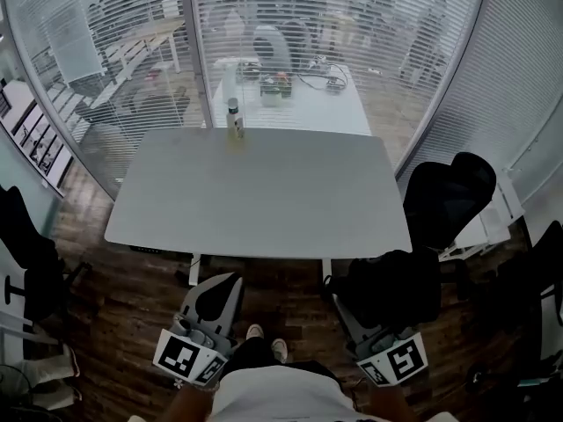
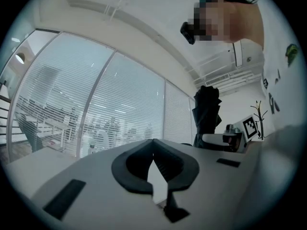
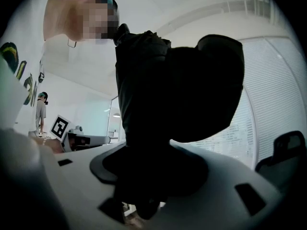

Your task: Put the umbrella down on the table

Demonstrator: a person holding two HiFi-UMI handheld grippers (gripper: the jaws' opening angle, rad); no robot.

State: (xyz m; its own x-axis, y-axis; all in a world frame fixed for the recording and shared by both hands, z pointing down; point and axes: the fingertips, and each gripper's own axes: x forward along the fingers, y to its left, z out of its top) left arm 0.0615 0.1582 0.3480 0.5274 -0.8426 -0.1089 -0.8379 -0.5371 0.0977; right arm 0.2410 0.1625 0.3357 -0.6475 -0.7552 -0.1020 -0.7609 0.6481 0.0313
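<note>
The black folded umbrella [image 1: 398, 285] stands up out of my right gripper [image 1: 368, 316], which is shut on it near its lower end; the jaw tips are hidden under the fabric. In the right gripper view the umbrella [image 3: 177, 90] fills the middle above the right gripper [image 3: 144, 159]. My left gripper [image 1: 225, 282] is shut with nothing in it, its tips meeting in the left gripper view [image 2: 153, 142]. From there the umbrella [image 2: 207, 113] rises at the right. Both grippers hang short of the near edge of the grey table [image 1: 264, 200].
A small bottle [image 1: 235, 118] stands at the table's far edge. Black office chairs sit at the right [image 1: 450, 192] and left [image 1: 22, 236]. A glass wall with blinds [image 1: 334, 25] runs behind the table, with a white table [image 1: 308, 99] beyond it.
</note>
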